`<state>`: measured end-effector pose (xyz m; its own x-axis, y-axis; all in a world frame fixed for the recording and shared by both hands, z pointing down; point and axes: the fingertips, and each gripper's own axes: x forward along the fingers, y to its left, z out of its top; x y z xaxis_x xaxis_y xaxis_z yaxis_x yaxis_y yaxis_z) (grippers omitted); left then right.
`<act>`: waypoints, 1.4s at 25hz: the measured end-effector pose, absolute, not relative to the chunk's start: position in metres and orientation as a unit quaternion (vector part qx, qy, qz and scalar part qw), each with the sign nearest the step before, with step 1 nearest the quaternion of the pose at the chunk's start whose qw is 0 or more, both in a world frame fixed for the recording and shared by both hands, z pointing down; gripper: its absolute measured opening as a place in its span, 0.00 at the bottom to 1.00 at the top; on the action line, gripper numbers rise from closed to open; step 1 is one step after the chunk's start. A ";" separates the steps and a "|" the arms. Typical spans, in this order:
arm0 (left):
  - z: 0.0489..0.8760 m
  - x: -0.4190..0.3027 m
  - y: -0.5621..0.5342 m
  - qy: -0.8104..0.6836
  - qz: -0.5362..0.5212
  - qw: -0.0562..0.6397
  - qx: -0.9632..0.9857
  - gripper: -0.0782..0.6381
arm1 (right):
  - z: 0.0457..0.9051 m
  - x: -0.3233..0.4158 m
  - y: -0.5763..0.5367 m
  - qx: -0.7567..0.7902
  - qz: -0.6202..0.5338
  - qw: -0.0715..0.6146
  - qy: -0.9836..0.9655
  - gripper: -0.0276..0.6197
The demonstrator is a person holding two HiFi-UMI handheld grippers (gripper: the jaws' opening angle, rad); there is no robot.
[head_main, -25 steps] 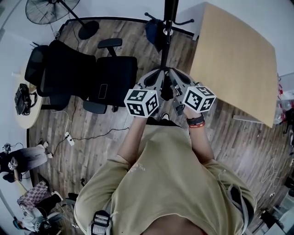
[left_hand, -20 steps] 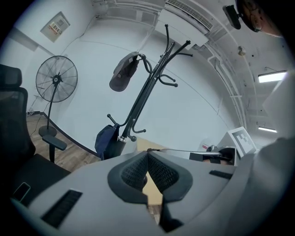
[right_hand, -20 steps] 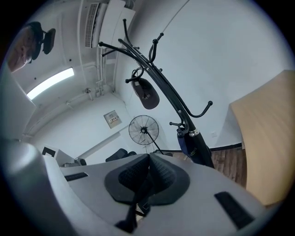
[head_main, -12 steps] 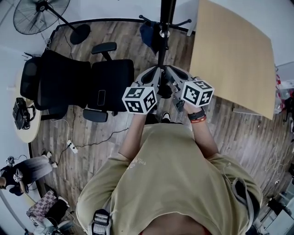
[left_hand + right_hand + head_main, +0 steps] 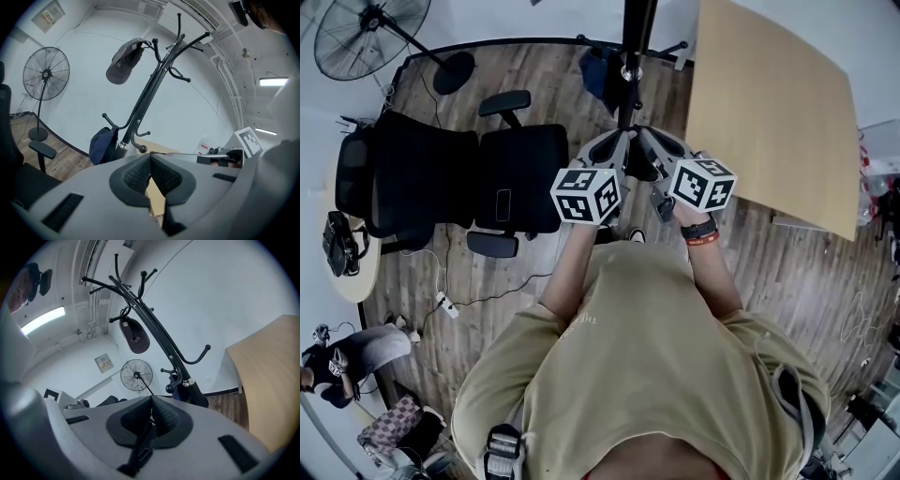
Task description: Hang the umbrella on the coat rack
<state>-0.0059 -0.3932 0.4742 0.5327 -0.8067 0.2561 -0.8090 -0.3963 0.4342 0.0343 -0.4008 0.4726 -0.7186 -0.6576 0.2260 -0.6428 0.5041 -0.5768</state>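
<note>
since the nearest knobbed hook [image 5: 140, 149] of the coat rack [image 5: 146, 98] sits just above and ahead of both claws, near frame centre in each gripper view, we judge the lift turns on it; neither hand looks nearer. the right gripper [image 5: 151, 401] is clamped on the dark umbrella strap [image 5: 142, 447], which drops to the lower frame. the left gripper [image 5: 150, 157] is pressed together, seemingly pinching a thin line [image 5: 187, 153] running right. we take the dark shape between them for the umbrella [image 5: 638, 173].

No text can be read; the wall notice [image 5: 48, 14] is too small.
</note>
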 end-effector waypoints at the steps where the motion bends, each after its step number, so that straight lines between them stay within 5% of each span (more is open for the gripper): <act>1: 0.475 -0.005 -0.396 -0.483 0.002 0.260 0.836 0.14 | 0.473 0.035 -0.404 -0.375 -0.328 0.012 0.867 0.07; 35: 0.485 0.004 -0.471 -0.471 0.023 0.255 0.844 0.14 | 0.484 0.049 -0.472 -0.401 -0.332 0.016 0.853 0.07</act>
<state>0.0036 -0.4708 0.4845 0.5556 -0.7833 0.2789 -0.8069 -0.4270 0.4080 0.0488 -0.4715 0.4837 -0.6775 -0.6957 0.2388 -0.6741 0.4574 -0.5800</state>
